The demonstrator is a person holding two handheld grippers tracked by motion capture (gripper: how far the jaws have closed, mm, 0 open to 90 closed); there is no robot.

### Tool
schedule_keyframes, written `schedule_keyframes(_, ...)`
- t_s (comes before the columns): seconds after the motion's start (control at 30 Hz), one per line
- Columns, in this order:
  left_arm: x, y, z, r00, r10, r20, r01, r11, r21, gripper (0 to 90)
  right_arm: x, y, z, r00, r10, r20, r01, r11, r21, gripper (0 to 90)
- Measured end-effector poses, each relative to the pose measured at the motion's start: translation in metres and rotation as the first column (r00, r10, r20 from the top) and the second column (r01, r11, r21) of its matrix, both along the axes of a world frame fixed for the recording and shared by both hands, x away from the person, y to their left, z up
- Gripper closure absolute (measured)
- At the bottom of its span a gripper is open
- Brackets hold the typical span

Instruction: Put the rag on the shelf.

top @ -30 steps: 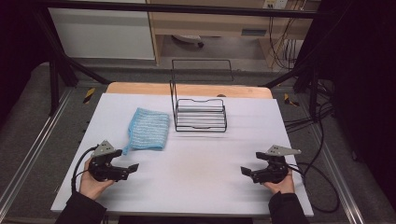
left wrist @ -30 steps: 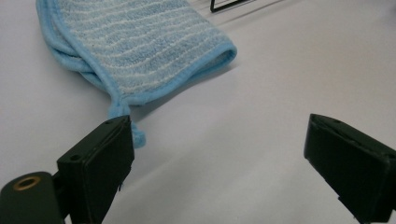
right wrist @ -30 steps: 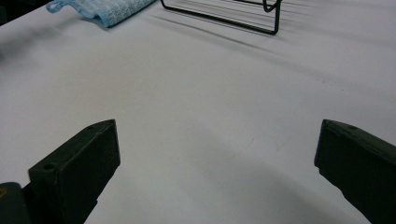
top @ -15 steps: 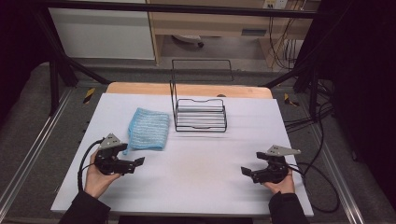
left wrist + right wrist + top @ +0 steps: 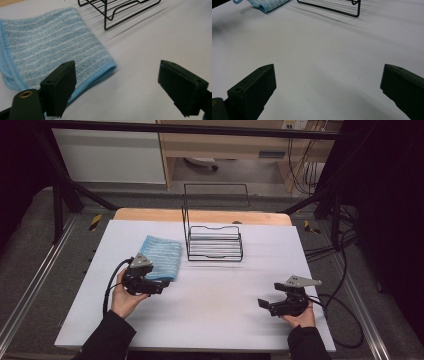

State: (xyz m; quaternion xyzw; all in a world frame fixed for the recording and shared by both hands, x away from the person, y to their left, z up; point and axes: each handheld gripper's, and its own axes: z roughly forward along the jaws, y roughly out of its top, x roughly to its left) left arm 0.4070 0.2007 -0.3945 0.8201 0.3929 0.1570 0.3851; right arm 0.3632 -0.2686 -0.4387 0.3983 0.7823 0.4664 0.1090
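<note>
White counter (image 5: 210, 315) carrying everything. Black wire rack (image 5: 214, 242) standing toward the far edge, centre. Blue striped cloth (image 5: 161, 257) lying folded just left of the rack. Left tongs (image 5: 156, 289) hovering at the cloth's near edge, jaws gaping wide. Right tongs (image 5: 263, 304) resting near the front right, jaws likewise spread, gripping nothing.

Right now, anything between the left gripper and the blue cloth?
Nothing visible. The left gripper has its jaws open just short of the blue cloth's near corner, with bare table between. The wire rack stands apart, beyond the cloth.
</note>
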Motion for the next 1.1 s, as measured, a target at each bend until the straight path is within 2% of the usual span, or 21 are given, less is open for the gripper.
schedule_keyframes(0.2, 0.015, -0.017, -0.01, 0.9998, 0.015, -0.009, -0.015, 0.9998, 0.015, 27.0, 0.0, 0.0, 0.0, 1.0, 0.0, -0.002, 0.0, 1.0, -0.001, 1.0)
schedule_keyframes(0.23, 0.018, -0.019, -0.013, 0.9998, 0.019, -0.012, -0.019, 0.9995, 0.024, 31.3, 0.0, 0.001, 0.0, 1.0, 0.001, -0.001, -0.001, 1.0, -0.003, 1.0)
schedule_keyframes(0.43, 0.03, -0.027, -0.028, 0.9985, 0.039, -0.039, -0.037, 0.9976, 0.059, 41.1, 0.0, 0.001, -0.001, 1.0, 0.002, -0.001, -0.002, 1.0, -0.006, 1.0)
schedule_keyframes(0.7, 0.036, -0.03, -0.038, 0.9963, 0.071, -0.047, -0.067, 0.9931, 0.096, 57.1, 0.001, 0.001, -0.001, 1.0, 0.004, -0.002, -0.004, 1.0, -0.01, 1.1)
schedule_keyframes(0.83, 0.039, -0.03, -0.042, 0.9946, 0.085, -0.059, -0.08, 0.9927, 0.091, 61.3, 0.001, 0.001, -0.001, 1.0, 0.005, -0.004, -0.005, 1.0, -0.012, 1.1)
schedule_keyframes(0.93, 0.037, -0.03, -0.045, 0.9943, 0.096, -0.048, -0.091, 0.9919, 0.088, 65.4, 0.001, 0.001, -0.001, 1.0, 0.005, -0.007, -0.005, 1.0, -0.01, 1.1)
schedule_keyframes(1.1, 0.038, -0.031, -0.047, 0.9925, 0.108, -0.058, -0.103, 0.991, 0.085, 69.4, 0.001, 0.002, -0.002, 0.9999, 0.005, -0.009, -0.005, 1.0, -0.008, 1.1)
